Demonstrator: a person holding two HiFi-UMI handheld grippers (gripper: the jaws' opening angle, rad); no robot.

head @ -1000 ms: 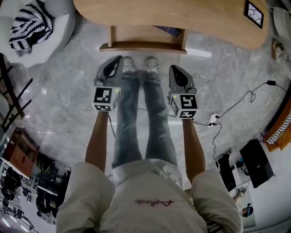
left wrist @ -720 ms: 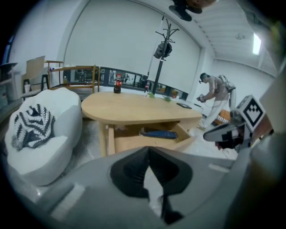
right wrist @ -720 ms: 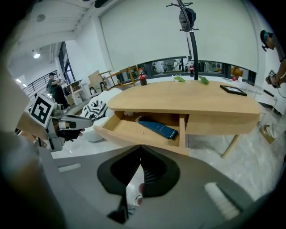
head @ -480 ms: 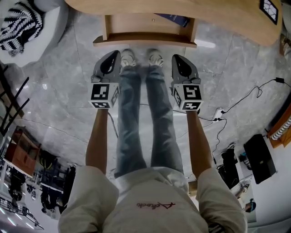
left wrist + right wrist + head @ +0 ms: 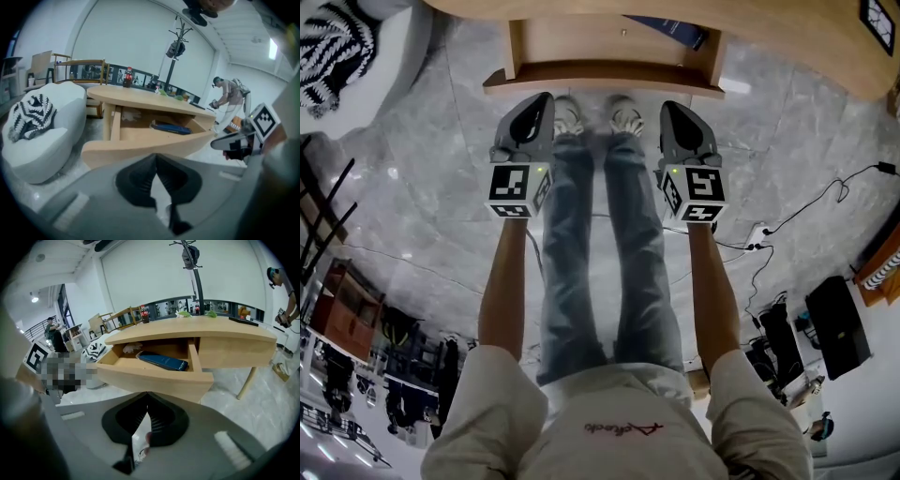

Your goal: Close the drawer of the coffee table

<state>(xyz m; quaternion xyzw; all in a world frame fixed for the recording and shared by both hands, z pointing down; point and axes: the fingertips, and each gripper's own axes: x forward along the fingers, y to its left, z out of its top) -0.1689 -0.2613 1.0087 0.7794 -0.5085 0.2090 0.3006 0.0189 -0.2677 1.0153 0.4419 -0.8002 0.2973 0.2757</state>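
Grey marble floor [image 5: 412,187] is being shown across the middle of the head view, with a black bag [image 5: 837,326] being left on it at the lower right. At the left of the left gripper view, a white armchair [image 5: 47,145] is being occupied by a zebra-striped cushion [image 5: 29,117]. At upper centre, a white wall [image 5: 126,42] is being crossed by a black coat stand [image 5: 169,70]. The room is being lit by a ceiling lamp [image 5: 34,299] at the upper left of the right gripper view.
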